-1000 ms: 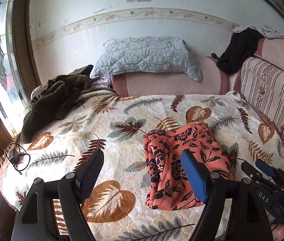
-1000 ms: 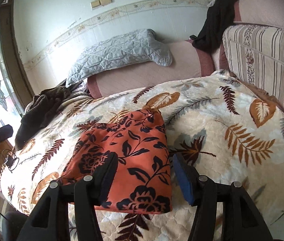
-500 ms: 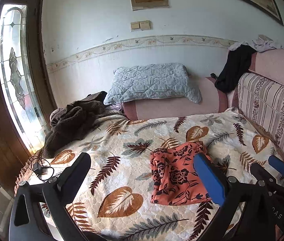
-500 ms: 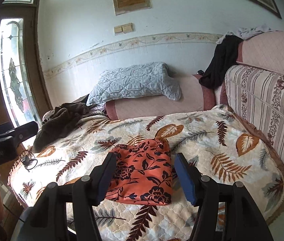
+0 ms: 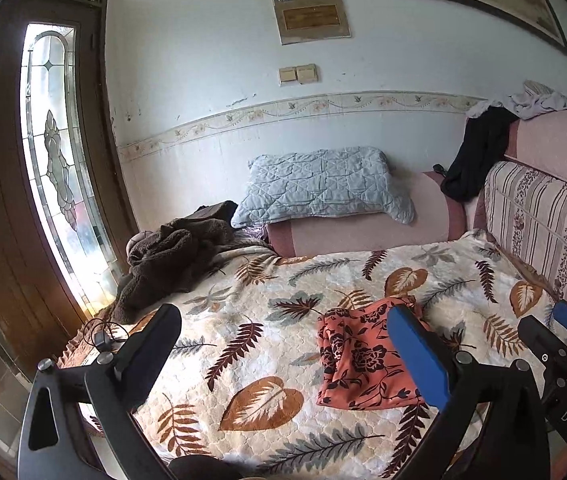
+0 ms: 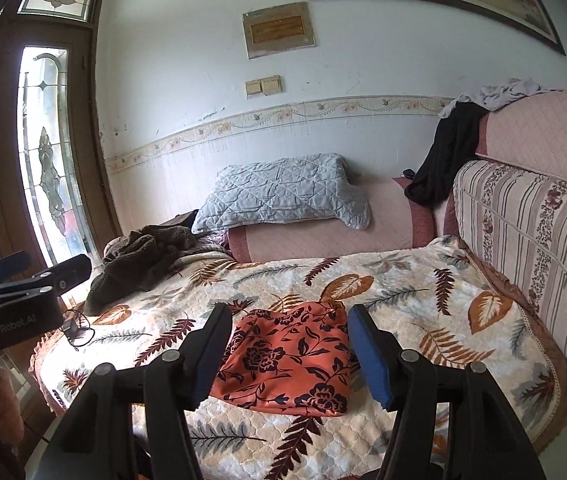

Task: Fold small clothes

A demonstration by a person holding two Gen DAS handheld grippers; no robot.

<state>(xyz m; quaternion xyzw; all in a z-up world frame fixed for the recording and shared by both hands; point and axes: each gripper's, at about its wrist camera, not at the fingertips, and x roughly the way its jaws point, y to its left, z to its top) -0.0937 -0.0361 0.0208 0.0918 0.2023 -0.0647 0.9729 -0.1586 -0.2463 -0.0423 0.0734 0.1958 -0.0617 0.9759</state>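
Cloth (image 6: 289,360), orange floral, lies folded on leaf-patterned blanket (image 6: 423,312); left gripper (image 5: 283,344) at 9 o'clock and right gripper (image 6: 285,354) at 6 both gape empty.

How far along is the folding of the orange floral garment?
Done: the orange floral garment lies folded in a compact rectangle on the leaf-print blanket. In hand: nothing; left tongs and right tongs are open and clear of it. Left: possibly the brown clothes heap.
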